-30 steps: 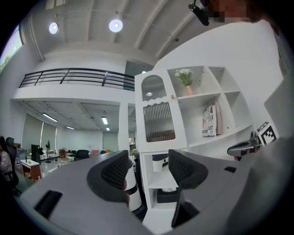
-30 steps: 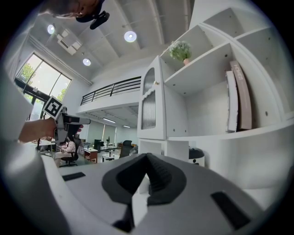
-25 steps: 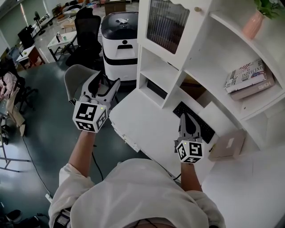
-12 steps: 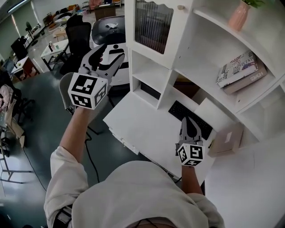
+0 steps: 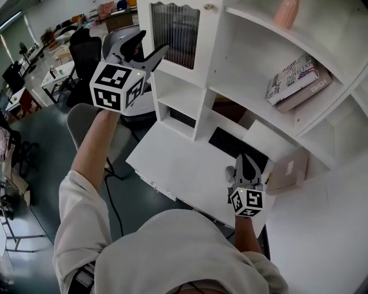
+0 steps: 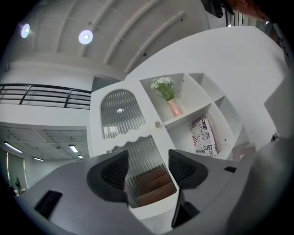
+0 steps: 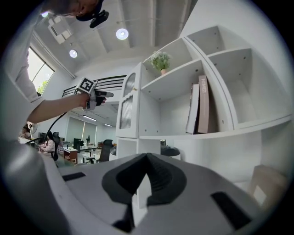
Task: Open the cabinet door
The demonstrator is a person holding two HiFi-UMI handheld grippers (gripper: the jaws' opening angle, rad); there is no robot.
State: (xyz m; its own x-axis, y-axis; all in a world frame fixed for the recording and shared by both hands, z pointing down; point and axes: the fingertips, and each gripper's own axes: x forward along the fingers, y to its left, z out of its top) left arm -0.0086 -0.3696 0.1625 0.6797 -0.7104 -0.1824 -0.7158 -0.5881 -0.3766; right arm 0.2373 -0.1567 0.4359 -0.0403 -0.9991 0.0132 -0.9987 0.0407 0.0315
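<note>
The white cabinet door [image 5: 172, 28] has a ribbed glass pane and a small round knob [image 5: 208, 7] at its upper right corner; it stands shut. My left gripper [image 5: 150, 49] is raised just left of the door's lower edge, jaws open with nothing in them. In the left gripper view the ribbed door pane [image 6: 147, 176] shows between the open pads of the left gripper [image 6: 148, 169], with the knob [image 6: 157, 124] above. My right gripper [image 5: 244, 163] hangs low over the desk, shut and empty; the right gripper [image 7: 146, 172] also looks shut in its own view.
A black keyboard [image 5: 236, 146] lies on the white desk [image 5: 172, 166] under the shelves. A beige box [image 5: 287, 172] is right of the right gripper. Books [image 5: 296, 80] and a pink vase [image 5: 286, 11] sit on the shelves. A grey chair [image 5: 83, 120] stands at the left.
My left gripper has risen from beside the desk and moved right, up to the cabinet door. The right gripper has stayed over the desk.
</note>
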